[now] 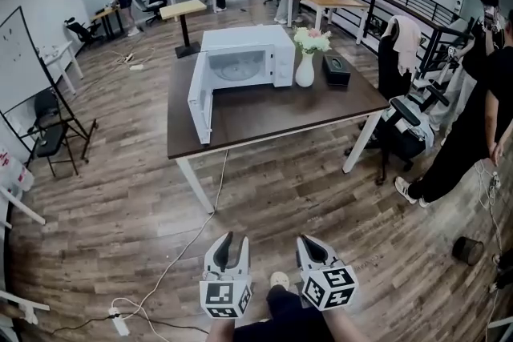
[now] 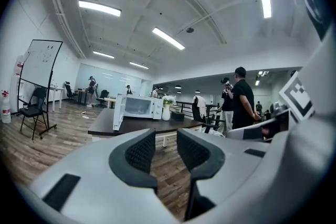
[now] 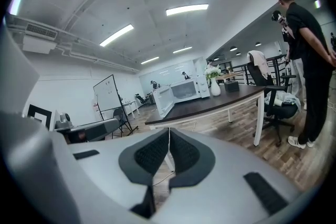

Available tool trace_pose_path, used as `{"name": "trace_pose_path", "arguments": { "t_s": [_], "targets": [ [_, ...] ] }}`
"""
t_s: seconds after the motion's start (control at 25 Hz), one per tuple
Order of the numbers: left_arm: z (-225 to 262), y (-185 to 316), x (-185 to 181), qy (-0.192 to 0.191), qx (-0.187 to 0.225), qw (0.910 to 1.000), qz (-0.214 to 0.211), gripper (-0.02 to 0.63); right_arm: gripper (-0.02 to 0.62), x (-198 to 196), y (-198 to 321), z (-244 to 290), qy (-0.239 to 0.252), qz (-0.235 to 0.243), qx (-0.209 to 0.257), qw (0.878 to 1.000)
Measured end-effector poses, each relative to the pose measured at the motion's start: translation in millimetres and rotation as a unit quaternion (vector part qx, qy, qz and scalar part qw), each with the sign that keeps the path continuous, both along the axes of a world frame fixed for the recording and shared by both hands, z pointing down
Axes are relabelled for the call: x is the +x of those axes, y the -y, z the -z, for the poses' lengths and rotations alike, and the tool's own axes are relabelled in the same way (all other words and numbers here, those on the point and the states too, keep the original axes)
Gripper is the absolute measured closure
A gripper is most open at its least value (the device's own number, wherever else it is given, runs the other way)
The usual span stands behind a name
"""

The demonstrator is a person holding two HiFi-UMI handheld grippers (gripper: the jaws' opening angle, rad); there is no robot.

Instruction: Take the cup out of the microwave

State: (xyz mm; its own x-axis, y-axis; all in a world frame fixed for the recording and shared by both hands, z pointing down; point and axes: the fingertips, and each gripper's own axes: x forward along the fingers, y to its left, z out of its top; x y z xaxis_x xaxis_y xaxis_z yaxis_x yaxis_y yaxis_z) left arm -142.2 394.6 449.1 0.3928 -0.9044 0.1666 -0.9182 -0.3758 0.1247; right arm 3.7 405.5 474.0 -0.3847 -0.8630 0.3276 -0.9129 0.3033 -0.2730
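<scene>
Left gripper (image 2: pixel 166 135): held low over the wooden floor (image 1: pixel 120 204), well short of the table; its jaws stand a little apart, with only floor showing in the gap.
Right gripper (image 3: pixel 169 131): just beside the left one, at the same height; its jaws are together with nothing between them.
Microwave (image 1: pixel 248 58): white, on the far left part of the table, its cavity facing the grippers.
Microwave door (image 1: pixel 199 102): swung fully open to the left, reaching out to the table's near edge.
Cup: not to be made out from here; the open cavity shows only a pale interior with a round tray.
Table (image 1: pixel 276 114): dark top on white legs, well apart from both grippers.
Vase (image 1: pixel 304 70): white, upright, just beside the microwave's right side, with pale flowers (image 1: pixel 312 38) in it.
Dark box (image 1: pixel 336 70): on the table, to the right of the vase.
Cable (image 1: pixel 210 200): runs from under the table across the floor to a power strip (image 1: pixel 119 324) at the lower left.
Person in black (image 1: pixel 473 120): stands right of the table, near an office chair (image 1: pixel 401 120).
</scene>
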Motion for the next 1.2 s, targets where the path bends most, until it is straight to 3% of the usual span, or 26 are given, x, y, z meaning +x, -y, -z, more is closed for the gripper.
{"name": "trace_pose_path", "arguments": {
  "t_s": [0.72, 0.96, 1.2],
  "targets": [
    [-18.5, 125.0, 46.1, -0.012, -0.021, 0.9997, 0.006, 0.295, 0.600, 36.1, 129.4, -15.8, 0.009, 0.022, -0.009, 1.000],
    [-24.4, 146.1, 48.5, -0.015, -0.015, 0.9994, 0.027, 0.209, 0.600, 42.7, 152.4, -24.5, 0.011, 0.033, -0.011, 0.999],
    [-31.0, 156.5, 49.9, -0.019, -0.027, 0.9986, 0.041, 0.165, 0.600, 48.6, 163.7, -24.9, 0.014, 0.040, -0.013, 0.999]
  ]
}}
